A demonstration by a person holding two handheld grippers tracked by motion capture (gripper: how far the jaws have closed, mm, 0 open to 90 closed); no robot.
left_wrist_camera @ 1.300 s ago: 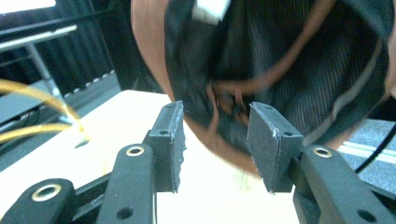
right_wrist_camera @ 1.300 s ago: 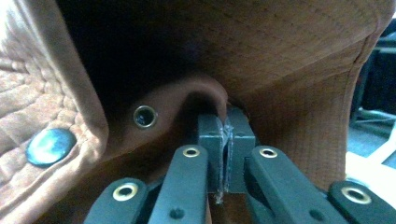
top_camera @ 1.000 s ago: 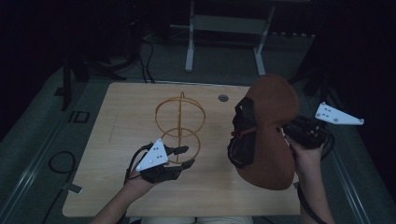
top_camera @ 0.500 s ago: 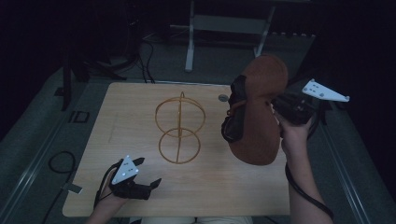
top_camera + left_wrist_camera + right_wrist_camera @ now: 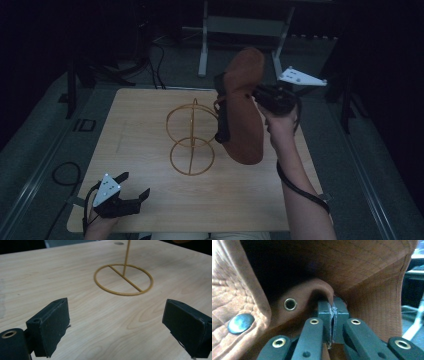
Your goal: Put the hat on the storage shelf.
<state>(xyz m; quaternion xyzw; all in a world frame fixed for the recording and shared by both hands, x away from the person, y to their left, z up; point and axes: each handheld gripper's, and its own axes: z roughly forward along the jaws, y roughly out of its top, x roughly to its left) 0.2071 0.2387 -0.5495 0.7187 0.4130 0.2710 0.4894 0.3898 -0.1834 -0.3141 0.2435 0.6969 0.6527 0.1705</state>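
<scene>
Brown fabric, stitched and quilted, makes up the hat [image 5: 245, 107] that the right gripper [image 5: 260, 97] holds up in the air above the far right part of the table [image 5: 150, 125]. Its jaws are pressed together on a fold of the hat's edge; the right gripper view shows the pads [image 5: 333, 315] pinching the cloth, with a brass eyelet [image 5: 290, 304] and a dark snap button [image 5: 240, 323] just to their left. The hat hangs tilted, crown side toward the camera in the high view, with a black strap [image 5: 221, 117] along its left edge. It is just beside the wire stand [image 5: 191, 137], which sits upright near the table's middle, its round base [image 5: 123, 279] flat on the wood.

Near the table's front left corner, the left gripper [image 5: 131, 187] hovers low with its jaws wide apart; they have just been opening, and nothing lies between them but bare wood.
</scene>
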